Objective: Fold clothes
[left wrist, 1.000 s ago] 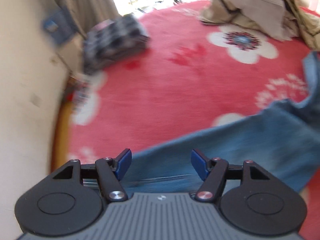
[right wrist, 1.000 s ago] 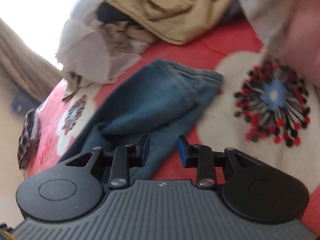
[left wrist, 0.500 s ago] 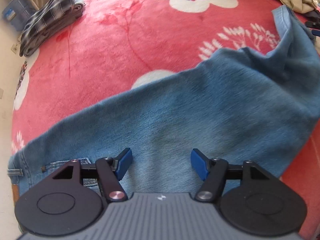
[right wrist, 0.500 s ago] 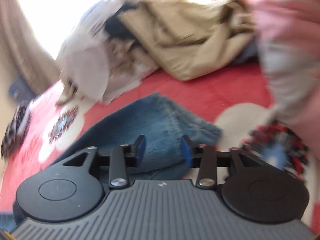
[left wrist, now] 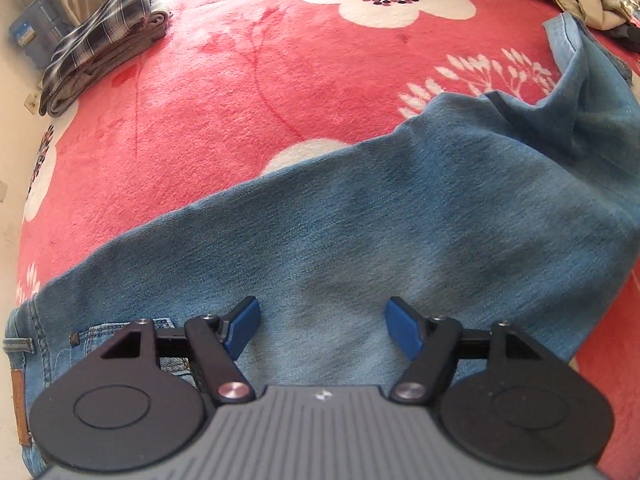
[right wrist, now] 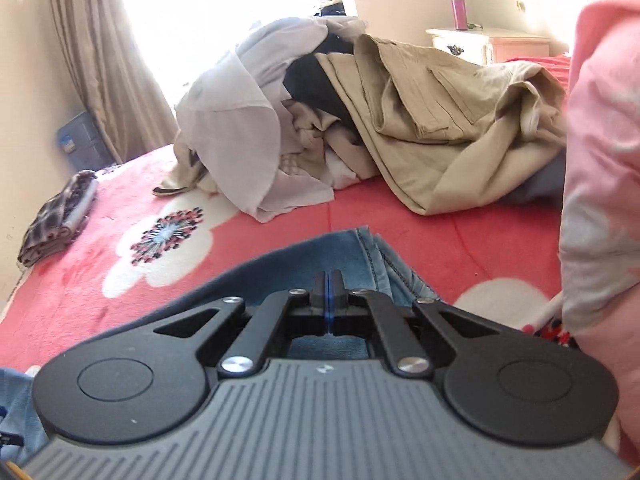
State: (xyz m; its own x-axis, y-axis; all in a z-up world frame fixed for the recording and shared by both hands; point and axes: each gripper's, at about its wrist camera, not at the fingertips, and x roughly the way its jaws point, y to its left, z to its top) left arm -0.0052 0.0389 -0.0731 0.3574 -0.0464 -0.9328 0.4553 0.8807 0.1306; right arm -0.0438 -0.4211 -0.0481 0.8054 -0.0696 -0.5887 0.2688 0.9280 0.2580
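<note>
Jeans (left wrist: 360, 220): unfolded on the bed, near my clothes heap (right wrist: 360, 120).
Left hand-held gripper (left wrist: 324, 330): opening over jeans, empty.
Right hand-held gripper (right wrist: 328, 300): pinching the jeans' hem.
Done: plaid stack (left wrist: 104, 44).
Left: jeans, heap.

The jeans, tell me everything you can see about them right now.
The jeans are faded blue denim, laid lengthwise across the red flowered blanket, not yet folded. The waistband with a belt loop, a pocket and a brown leather patch lies at lower left in the left wrist view; the leg runs up to the right, ending in a stitched hem that is lifted off the blanket. The left tongs are opening above the thigh, nothing between them. The right tongs are shut at the hem; whether they pinch it cannot be seen.
</note>
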